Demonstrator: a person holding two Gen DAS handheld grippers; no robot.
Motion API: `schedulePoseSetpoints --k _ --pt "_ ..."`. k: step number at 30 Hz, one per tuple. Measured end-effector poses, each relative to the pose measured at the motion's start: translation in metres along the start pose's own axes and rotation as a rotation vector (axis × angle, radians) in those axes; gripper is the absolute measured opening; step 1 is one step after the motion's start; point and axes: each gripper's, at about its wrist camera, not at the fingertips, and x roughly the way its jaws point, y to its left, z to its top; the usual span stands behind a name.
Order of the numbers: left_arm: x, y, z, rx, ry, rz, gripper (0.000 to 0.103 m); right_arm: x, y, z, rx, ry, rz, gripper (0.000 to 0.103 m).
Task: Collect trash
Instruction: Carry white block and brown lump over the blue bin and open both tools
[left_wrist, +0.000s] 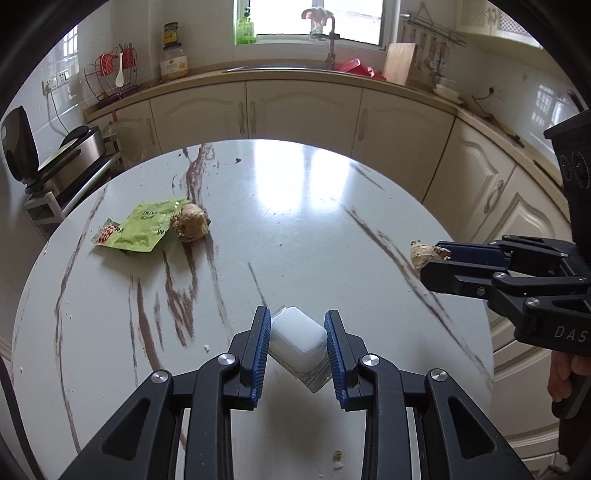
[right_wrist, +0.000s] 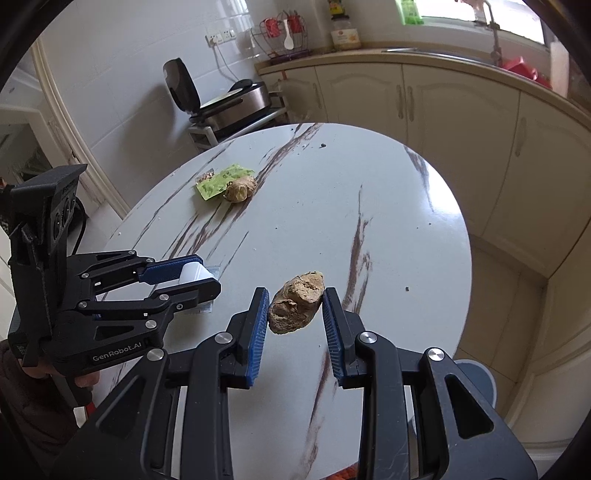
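Left gripper (left_wrist: 297, 343) clamped on a white plastic cup (left_wrist: 298, 341), right gripper (right_wrist: 295, 319) clamped on a ginger piece (right_wrist: 295, 302), both above the table (left_wrist: 295, 221); wrapper (left_wrist: 142, 229) and second ginger lump (left_wrist: 190, 222) near far-left edge.

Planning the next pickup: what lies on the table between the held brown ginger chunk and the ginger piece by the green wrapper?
Nothing but bare marble-veined tabletop, seen in the right wrist view.
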Motion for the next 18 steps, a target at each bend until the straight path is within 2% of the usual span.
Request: schedulePoseSetpoints --k 5,10,14,18 --pt "-0.023 -0.04 0.012 0.049 -0.039 -0.038 0.026 -0.031 -0.013 -0.007 0.03 -0.052 0.002 0.028" --pt "-0.032 -0.105 0.031 0.149 -0.054 -0.071 0.026 -0.073 -0.05 -0.02 0.08 -0.115 -0.038 0.028" --pt "-0.022 -0.171 0.047 0.249 -0.036 -0.134 0.026 -0.105 -0.093 -0.042 0.129 -0.147 -0.12 0.028" --pt "0.009 -0.232 0.056 0.327 0.011 -0.174 0.026 -0.122 -0.151 -0.073 0.223 -0.14 -0.208 0.028"
